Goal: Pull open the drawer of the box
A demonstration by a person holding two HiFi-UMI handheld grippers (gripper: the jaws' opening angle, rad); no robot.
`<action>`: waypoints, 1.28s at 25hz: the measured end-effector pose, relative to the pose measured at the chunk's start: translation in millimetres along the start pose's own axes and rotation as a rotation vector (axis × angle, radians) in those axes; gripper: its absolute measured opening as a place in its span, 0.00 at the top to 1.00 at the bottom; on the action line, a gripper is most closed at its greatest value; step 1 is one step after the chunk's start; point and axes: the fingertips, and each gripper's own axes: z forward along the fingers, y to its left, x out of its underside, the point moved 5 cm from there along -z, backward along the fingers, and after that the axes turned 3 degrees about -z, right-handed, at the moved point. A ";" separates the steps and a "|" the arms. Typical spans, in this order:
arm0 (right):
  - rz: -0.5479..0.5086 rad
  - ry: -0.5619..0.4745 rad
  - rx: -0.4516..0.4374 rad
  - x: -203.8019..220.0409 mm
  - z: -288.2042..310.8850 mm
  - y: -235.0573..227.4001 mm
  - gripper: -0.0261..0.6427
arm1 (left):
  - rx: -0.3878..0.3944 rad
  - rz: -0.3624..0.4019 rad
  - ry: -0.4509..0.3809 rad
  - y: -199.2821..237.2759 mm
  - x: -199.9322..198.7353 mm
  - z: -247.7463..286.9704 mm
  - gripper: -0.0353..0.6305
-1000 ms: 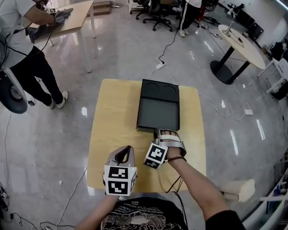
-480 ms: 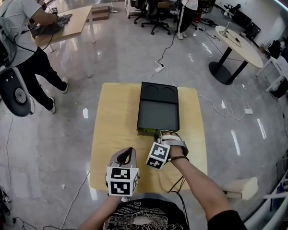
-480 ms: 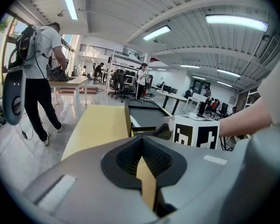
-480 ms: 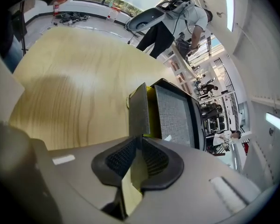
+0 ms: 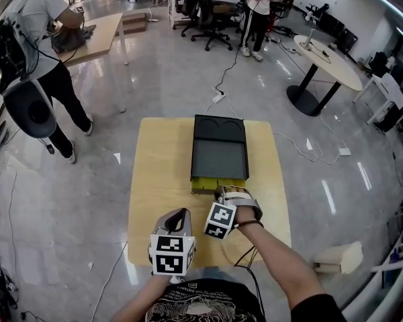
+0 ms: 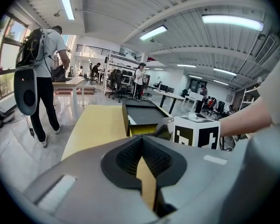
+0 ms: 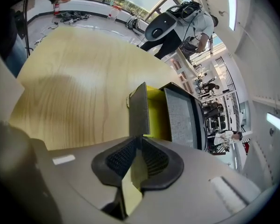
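Work here is the pull itself, judged from how things lie. At the left, the left gripper [image 5: 180,212] hovers over the near part of the wooden table [image 5: 154,180]. Its jaws are brought together at the tips with nothing between them, and it plays no part in the grip. Toward the middle, the black box [image 5: 219,154] lies flat on the table, lengthwise away from the person. Its drawer [image 5: 217,182] stands out a little from the near end, so a narrow strip of yellow interior shows between the box's top and the dark front panel. Just right of that, the right gripper [image 5: 221,192] meets the drawer at its front. In the right gripper view the jaws are nearly together, and the thin dark panel [image 7: 139,113] runs straight in between the pads [image 7: 154,158], which appear to pinch its edge. So the drawer is gripped and only just started, and most of its travel seems left to do.

The next move calls for a straight, level draw toward the person, along the box's long axis. The pinch needs to be firm, since the panel is thin and could slip out. Nothing holds the box down, so it may slide along with the drawer; the free left gripper could brace it if that happens.
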 end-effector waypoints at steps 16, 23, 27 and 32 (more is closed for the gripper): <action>0.015 0.017 -0.001 -17.7 -52.9 30.1 0.89 | 0.031 0.023 0.021 -4.9 8.0 -55.5 0.92; 0.020 0.025 0.000 -20.4 -74.9 55.8 0.89 | 0.050 0.036 0.029 -14.5 24.8 -79.6 0.92; 0.029 0.026 -0.007 -21.3 -88.4 69.1 0.89 | 0.059 0.042 0.029 -19.9 28.3 -89.9 0.92; 0.035 0.030 -0.005 -28.9 -99.1 86.6 0.89 | 0.074 0.045 0.026 -18.1 36.5 -101.1 0.92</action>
